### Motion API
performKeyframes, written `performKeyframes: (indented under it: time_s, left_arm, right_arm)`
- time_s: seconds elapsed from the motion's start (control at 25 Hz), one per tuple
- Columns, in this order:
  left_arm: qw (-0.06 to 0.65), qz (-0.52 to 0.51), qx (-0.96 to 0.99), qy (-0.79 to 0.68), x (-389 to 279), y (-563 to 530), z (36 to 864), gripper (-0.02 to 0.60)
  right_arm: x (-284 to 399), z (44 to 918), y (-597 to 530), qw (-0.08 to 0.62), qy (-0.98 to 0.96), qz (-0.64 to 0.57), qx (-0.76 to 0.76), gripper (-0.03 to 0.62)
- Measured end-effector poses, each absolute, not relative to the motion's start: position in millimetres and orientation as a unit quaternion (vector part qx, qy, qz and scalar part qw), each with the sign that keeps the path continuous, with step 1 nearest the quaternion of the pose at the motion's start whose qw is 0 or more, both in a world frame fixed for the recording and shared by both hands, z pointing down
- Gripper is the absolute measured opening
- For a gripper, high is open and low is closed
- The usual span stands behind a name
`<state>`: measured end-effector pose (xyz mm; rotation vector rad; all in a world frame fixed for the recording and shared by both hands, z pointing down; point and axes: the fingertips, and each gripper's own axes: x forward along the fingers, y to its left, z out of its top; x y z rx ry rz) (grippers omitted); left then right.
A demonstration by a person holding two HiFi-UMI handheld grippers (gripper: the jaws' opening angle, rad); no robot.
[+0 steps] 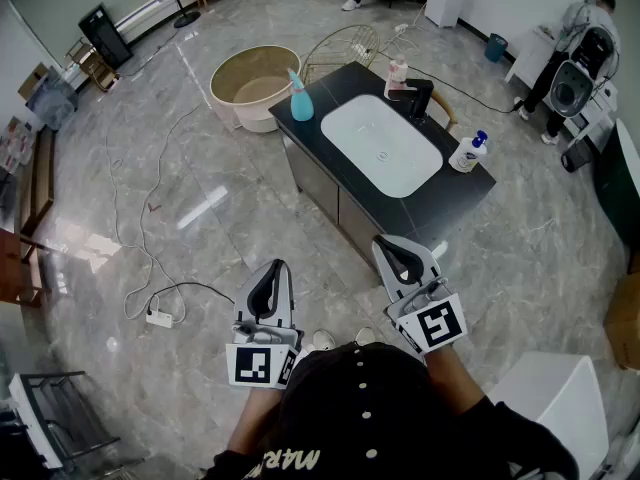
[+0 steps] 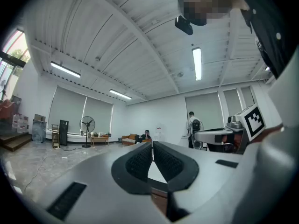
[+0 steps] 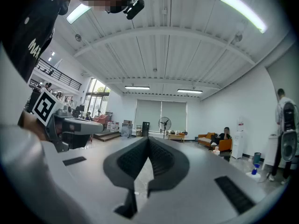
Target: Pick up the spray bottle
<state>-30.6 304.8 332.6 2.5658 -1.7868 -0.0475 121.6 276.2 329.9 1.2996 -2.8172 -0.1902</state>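
Before the black sink counter [image 1: 337,86], left gripper [image 1: 268,286] and right gripper [image 1: 404,258] are clenched empty, well apart from the teal spray bottle [image 1: 301,99]

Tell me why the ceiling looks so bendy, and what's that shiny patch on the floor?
In the left gripper view and right gripper view, a wide lens bends the ceiling and darkens the corners; in the head view, light glares off the polished floor.

Bright, even light from ceiling strips [image 2: 196,63]; glare on floor [image 1: 200,208] (fisheye edges dark, curved)
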Motion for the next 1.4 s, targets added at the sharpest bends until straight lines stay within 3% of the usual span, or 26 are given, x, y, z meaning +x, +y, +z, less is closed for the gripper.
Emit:
performKeyframes:
  time_s: [0.96,1.4]
  left_arm:
    - [0.027,-0.015,0.829,-0.559,-76.5,307.2,354.7,0.020]
    - [0.031,-0.003,0.820,-0.572,-104.0,235.5,365.6,0.020]
  right_arm:
    - [82.4,343.2,273.0,0.022,-0.893,-0.058,0.445,-0.005]
    - [65.0,358.7,188.3,0.014,-0.892,-0.041,0.450,-0.003]
